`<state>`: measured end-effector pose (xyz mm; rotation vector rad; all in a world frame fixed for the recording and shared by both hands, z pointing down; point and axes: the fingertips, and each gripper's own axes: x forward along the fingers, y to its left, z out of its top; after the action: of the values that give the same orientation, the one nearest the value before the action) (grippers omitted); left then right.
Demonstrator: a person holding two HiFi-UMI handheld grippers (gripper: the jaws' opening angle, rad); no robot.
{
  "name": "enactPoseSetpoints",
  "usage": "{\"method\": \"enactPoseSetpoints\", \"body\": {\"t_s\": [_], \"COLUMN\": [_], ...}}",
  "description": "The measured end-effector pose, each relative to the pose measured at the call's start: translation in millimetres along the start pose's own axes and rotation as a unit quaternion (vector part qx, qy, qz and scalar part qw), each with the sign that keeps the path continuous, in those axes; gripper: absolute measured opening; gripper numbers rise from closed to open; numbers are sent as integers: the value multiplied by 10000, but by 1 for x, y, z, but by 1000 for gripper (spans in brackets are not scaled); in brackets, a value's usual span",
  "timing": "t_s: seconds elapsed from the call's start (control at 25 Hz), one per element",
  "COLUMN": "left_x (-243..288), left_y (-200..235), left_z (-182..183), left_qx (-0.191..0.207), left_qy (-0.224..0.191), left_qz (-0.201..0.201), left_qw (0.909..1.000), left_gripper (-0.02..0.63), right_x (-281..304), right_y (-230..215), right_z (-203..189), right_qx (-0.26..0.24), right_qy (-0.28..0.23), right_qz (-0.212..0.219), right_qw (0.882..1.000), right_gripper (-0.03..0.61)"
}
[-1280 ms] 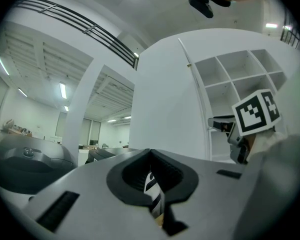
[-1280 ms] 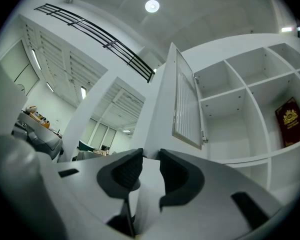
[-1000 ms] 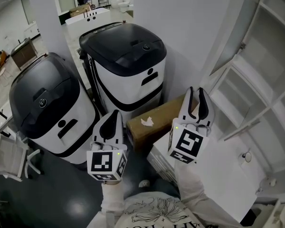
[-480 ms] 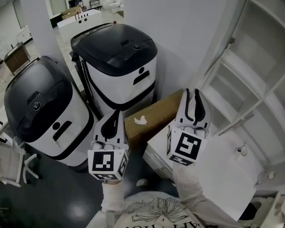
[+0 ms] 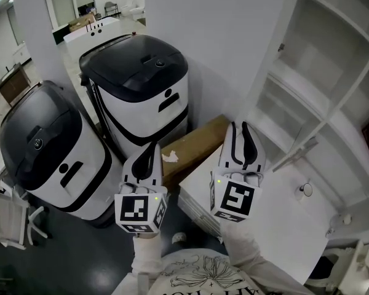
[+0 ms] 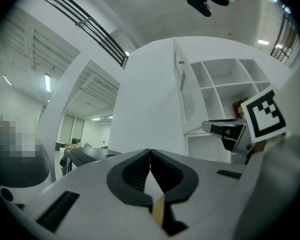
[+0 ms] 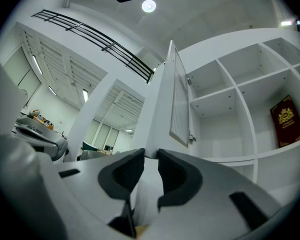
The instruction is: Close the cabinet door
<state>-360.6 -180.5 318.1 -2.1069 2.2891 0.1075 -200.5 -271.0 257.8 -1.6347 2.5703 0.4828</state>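
cabinet door: swung open, near right gripper | right gripper: jaws closing, gripping nothing | left gripper: clenched, empty | tip: push flat near knob, steadily toward shelves

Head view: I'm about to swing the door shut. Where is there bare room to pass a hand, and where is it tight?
Free: the empty upper cabinet shelves beyond the open door, and the dark floor beside the nearer machine. Crowded: the cardboard box sits wedged between the farther machine and the door, leaving no clear gap there.
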Motion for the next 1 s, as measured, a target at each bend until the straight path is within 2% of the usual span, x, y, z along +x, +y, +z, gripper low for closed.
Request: {"method": "enactPoseSetpoints", "body": {"t_s": [0.4, 1.0], "left_x": [17, 45], "left_y": [-51, -116], "left_z": [2, -7], "left_qx": [52, -31], "left_qy": [7, 85], "left_qz": [-485, -1208], "left_qw": [9988, 9926], "left_gripper": [5, 4], "right_x": [-21, -44], "right_y": [-31, -93], "right_z": [-5, -16], "right_qx": [114, 154], "right_qy": [-64, 17], "right_qz": [-50, -630], "right_qw": [9999, 9979], "right_gripper": [74, 63]}}
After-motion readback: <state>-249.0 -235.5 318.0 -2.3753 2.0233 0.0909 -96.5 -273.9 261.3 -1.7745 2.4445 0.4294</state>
